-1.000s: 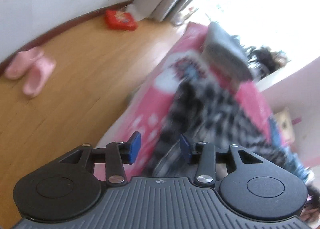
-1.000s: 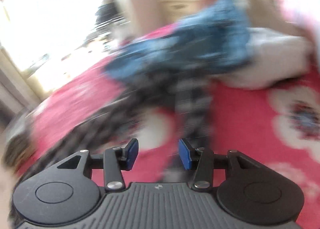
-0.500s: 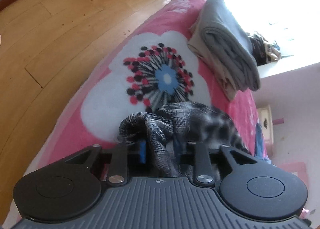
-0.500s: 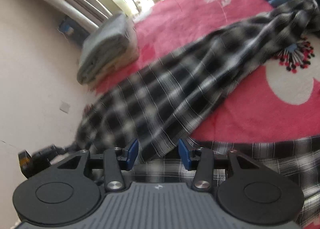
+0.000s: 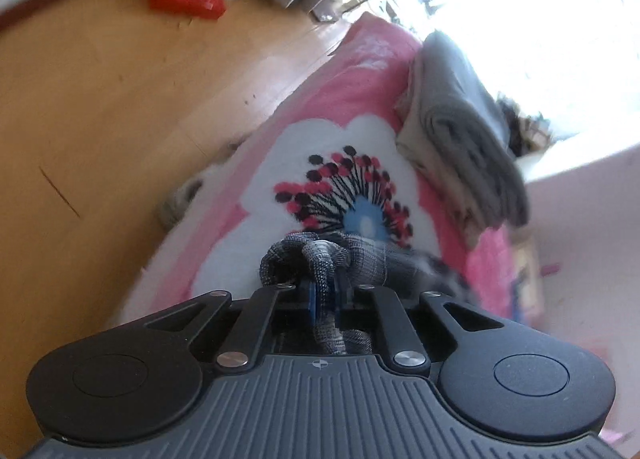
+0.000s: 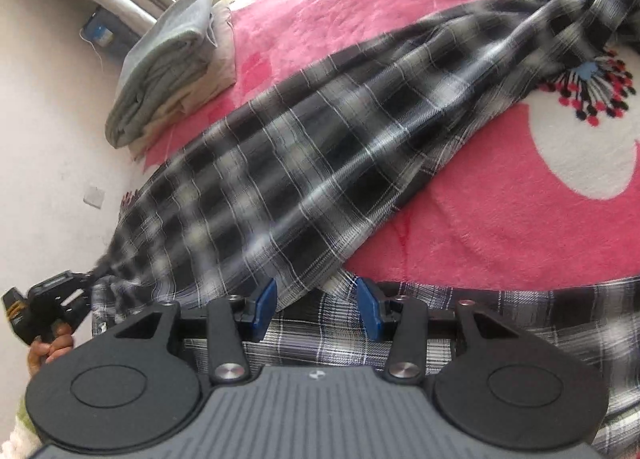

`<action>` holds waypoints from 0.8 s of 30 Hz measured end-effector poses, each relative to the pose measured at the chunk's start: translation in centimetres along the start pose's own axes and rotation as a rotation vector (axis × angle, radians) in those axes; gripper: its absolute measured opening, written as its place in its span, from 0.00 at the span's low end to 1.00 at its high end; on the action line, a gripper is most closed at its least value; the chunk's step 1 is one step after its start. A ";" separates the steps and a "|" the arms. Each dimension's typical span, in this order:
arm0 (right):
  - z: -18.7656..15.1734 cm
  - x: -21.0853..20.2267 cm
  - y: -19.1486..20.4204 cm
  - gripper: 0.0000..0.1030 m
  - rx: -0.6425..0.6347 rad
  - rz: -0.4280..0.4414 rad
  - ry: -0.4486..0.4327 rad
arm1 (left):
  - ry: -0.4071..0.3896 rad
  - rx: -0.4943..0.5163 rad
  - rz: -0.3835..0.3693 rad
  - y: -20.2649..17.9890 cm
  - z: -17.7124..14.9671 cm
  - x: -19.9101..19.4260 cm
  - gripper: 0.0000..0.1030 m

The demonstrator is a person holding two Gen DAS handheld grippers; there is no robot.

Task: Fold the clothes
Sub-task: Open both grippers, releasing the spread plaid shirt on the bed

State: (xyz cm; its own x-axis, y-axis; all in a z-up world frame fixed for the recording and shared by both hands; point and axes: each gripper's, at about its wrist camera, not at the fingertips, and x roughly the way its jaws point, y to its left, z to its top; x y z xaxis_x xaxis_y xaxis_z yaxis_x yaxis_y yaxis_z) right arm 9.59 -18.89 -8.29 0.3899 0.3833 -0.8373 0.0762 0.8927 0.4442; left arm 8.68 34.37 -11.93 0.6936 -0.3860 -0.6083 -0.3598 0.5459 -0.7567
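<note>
Left wrist: left gripper [image 5: 325,296] tight on bunched plaid shirt [image 5: 320,259]

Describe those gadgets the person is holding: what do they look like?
Both look alike: the right gripper and left gripper each have a ribbed dark grey body, two round black discs, black linkage bars with silver rivets, and blue pads on the fingers. A small crosshair mark sits at the centre.

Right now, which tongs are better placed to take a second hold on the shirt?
The right tongs. They are open and just above the shirt, with plaid cloth lying between the pads. The left tongs are already shut on a bunched end of it.
</note>
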 end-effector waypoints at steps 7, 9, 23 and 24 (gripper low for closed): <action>-0.7 -1.7 -2.8 0.46 0.024 -0.050 -0.044 | -0.092 -0.064 -0.008 0.0 0.3 -4.4 0.33; -0.9 -2.6 -3.9 0.46 0.036 -0.069 -0.065 | -0.130 -0.054 -0.001 -0.5 0.5 -6.0 0.33; 0.9 -13.4 -22.7 0.52 0.335 -0.315 -0.303 | 0.060 0.672 0.072 -20.0 -7.2 -4.6 0.34; 1.1 -14.1 -24.2 0.52 0.361 -0.332 -0.319 | 0.084 0.740 0.079 -21.6 -8.2 -4.1 0.34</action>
State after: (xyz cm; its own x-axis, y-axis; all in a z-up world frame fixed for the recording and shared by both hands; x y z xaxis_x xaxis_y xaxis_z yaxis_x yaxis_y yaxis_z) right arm 3.22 -46.18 -6.86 0.5447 -0.0434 -0.8375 0.5277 0.7939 0.3021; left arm 8.48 18.03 4.96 0.6223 -0.3639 -0.6931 0.1279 0.9207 -0.3687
